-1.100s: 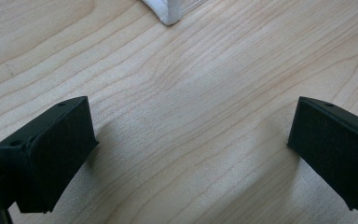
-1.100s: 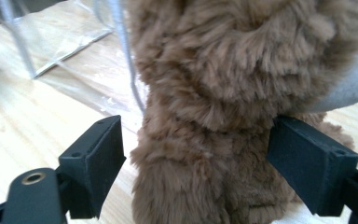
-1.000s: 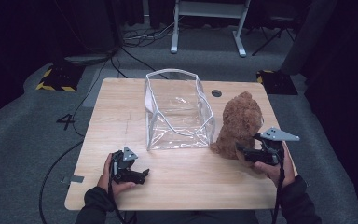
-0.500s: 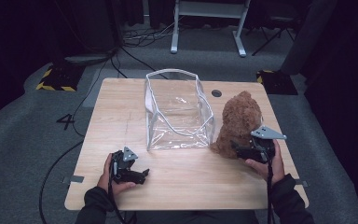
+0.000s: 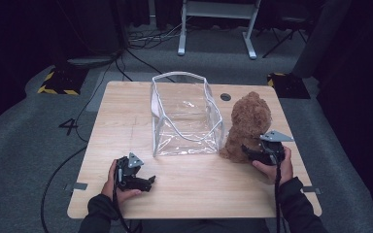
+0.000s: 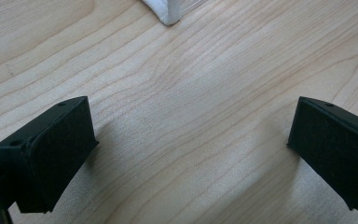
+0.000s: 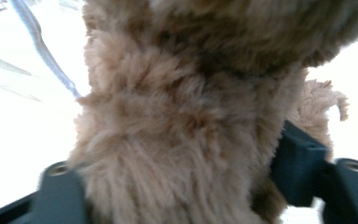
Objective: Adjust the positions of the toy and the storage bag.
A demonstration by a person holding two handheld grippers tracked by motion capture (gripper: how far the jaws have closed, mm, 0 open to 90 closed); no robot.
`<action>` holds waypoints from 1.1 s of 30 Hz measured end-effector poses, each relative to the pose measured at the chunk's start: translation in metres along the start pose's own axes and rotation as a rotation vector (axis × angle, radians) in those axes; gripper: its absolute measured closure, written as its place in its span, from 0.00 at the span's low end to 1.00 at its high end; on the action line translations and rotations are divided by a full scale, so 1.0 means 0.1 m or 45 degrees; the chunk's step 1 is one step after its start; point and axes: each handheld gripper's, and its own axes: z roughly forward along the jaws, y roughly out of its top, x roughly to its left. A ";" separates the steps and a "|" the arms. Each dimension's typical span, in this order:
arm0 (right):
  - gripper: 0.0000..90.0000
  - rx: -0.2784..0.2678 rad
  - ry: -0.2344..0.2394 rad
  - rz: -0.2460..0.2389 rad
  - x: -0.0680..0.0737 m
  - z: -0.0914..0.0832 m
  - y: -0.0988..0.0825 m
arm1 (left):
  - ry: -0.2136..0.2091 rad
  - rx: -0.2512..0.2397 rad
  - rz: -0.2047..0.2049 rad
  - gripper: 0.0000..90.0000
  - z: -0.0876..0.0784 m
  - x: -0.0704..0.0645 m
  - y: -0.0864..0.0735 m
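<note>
A pale wooden desk point(image 5: 194, 194) on grey carpet. Nearest, the left hand-held gripper point(image 5: 145, 182) rests low on the desk, jaws wide apart over bare wood. At the right edge, the right hand-held gripper point(image 5: 246, 149) reaches in level from the side, its jaws just closing, clamped on the brown teddy bear point(image 5: 246, 121), which sits upright, long axis vertical, just beside the clear plastic bag point(image 5: 187, 116)

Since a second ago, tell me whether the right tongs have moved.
Yes. The right tongs moved left toward the clear bag, jaws just closing around the teddy bear.
</note>
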 end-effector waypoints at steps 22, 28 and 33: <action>0.71 -0.158 0.185 -0.053 -0.36 -0.33 -0.33 | 0.103 -0.150 -0.151 0.22 -0.12 0.43 0.30; 0.71 -0.169 0.212 -0.083 -0.39 -0.43 -0.42 | 0.150 -0.218 -0.203 0.24 -0.03 0.66 0.74; 0.70 -0.170 0.223 -0.089 -0.41 -0.47 -0.45 | 0.193 -0.211 -0.231 0.25 0.17 0.79 1.01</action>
